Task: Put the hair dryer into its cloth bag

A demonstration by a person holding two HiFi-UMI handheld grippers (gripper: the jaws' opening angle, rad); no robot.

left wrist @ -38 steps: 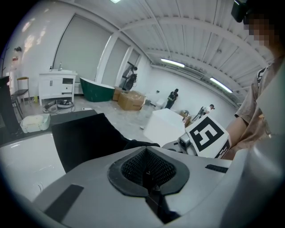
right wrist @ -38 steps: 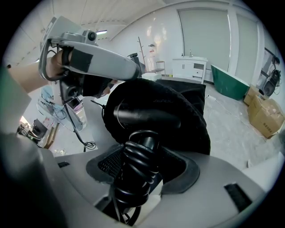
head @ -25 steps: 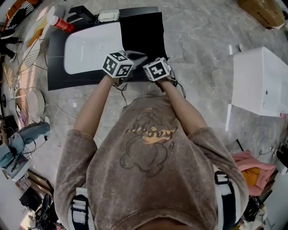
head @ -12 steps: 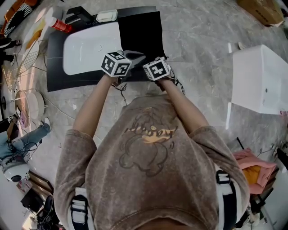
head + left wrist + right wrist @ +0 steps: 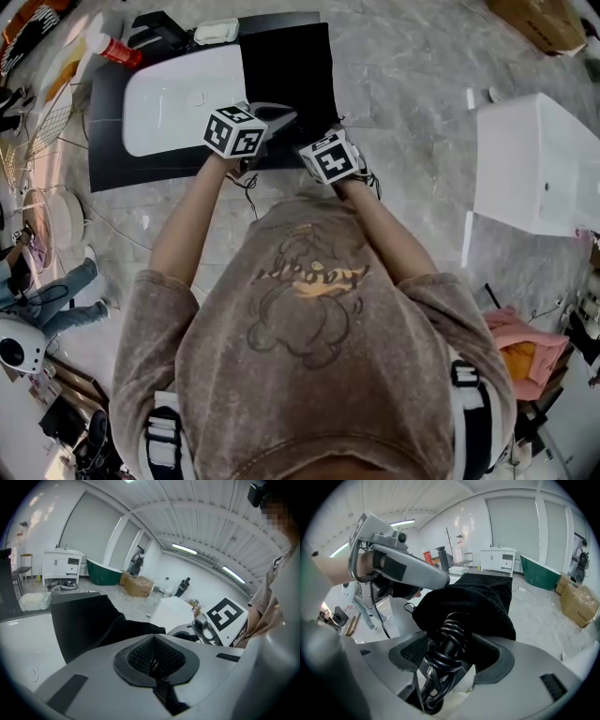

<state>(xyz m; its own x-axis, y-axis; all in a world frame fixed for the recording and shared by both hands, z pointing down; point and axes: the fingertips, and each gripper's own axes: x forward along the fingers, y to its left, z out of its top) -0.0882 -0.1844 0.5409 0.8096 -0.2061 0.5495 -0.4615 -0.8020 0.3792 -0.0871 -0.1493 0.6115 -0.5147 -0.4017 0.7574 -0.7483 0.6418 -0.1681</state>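
Observation:
The black cloth bag (image 5: 286, 66) lies over the black mat, its near edge lifted. My left gripper (image 5: 275, 114) is shut on that edge; in the left gripper view the cloth (image 5: 93, 620) runs out from the closed pads (image 5: 154, 660). My right gripper (image 5: 317, 141) stands just right of it at the bag's mouth. Its jaws have just been opening and now stand wide, with the hair dryer's coiled black cord (image 5: 449, 634) loose between them (image 5: 450, 656). The cord leads into the bag (image 5: 483, 606). The dryer's body is hidden in the cloth.
A white tub-shaped basin (image 5: 178, 94) sits on the black mat (image 5: 122, 169) left of the bag. A red bottle (image 5: 117, 49) and a small white tray (image 5: 216, 31) lie behind it. A white cabinet (image 5: 534, 164) stands on the floor to the right.
My right gripper has rolled a little and drawn slightly back toward my body. The left gripper has kept its place at the bag's edge.

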